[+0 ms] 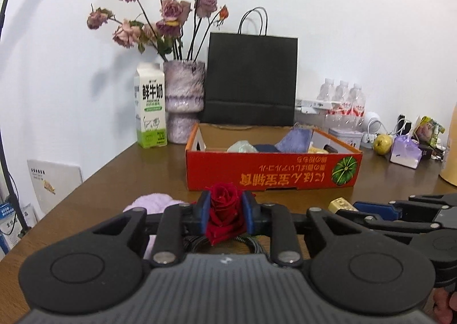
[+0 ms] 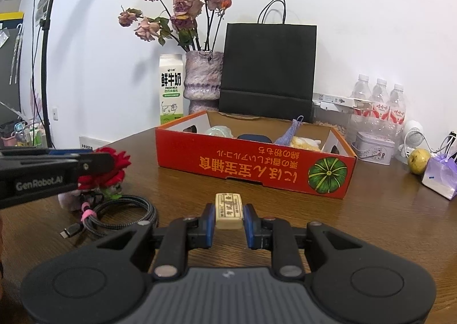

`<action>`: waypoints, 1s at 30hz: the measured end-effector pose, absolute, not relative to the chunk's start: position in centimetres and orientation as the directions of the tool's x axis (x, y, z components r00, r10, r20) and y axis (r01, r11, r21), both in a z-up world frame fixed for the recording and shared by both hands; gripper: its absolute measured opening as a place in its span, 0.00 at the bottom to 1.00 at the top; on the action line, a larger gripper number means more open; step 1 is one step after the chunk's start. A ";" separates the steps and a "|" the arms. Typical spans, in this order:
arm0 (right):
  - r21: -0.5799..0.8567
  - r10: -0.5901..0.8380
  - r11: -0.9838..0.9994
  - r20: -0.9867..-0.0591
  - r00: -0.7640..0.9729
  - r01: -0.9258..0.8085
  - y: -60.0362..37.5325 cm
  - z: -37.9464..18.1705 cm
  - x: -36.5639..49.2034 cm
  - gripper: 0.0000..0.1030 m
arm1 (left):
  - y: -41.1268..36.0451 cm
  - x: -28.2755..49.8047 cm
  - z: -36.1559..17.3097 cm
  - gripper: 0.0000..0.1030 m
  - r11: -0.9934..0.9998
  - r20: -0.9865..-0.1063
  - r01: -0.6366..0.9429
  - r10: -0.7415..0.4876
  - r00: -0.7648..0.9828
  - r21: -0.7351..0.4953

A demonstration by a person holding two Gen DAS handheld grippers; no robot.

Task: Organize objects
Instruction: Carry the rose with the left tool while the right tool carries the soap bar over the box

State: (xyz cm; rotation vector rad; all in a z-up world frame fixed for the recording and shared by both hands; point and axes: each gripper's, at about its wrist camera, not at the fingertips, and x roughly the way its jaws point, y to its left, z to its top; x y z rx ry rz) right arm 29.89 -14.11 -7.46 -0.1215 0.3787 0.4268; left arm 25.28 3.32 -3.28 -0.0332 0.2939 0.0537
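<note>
Red rose (image 1: 224,211) | stem hidden | clamped by left hand-held gripper (image 1: 225,211)

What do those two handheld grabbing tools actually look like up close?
Both match. The left tool and the right tool each have a ribbed dark grey body, two round black discs, black linkage arms with silver pins, and blue pads on the fingers. White lettering reading GenRobot.AI marks the left tool's side.

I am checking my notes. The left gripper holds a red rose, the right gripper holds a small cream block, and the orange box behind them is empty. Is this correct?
One detail is wrong: the orange box is not empty. The right wrist view shows several items inside it, among them a purple cloth. The left gripper does hold the red rose, and the right gripper the cream block.
</note>
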 end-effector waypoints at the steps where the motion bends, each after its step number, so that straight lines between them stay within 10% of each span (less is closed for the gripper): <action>1: -0.035 0.381 0.904 -0.381 0.842 -0.425 -14.1 -7.4 29.9 0.19 | 3.2 25.2 -3.3 0.23 0.998 -0.287 -0.056 0.048 0.957 -0.022; 30: 0.057 0.424 0.905 -0.175 0.888 -0.421 -16.7 -3.1 30.7 0.19 | 0.8 28.6 1.6 0.23 0.997 -0.243 -0.010 -0.009 0.970 -0.080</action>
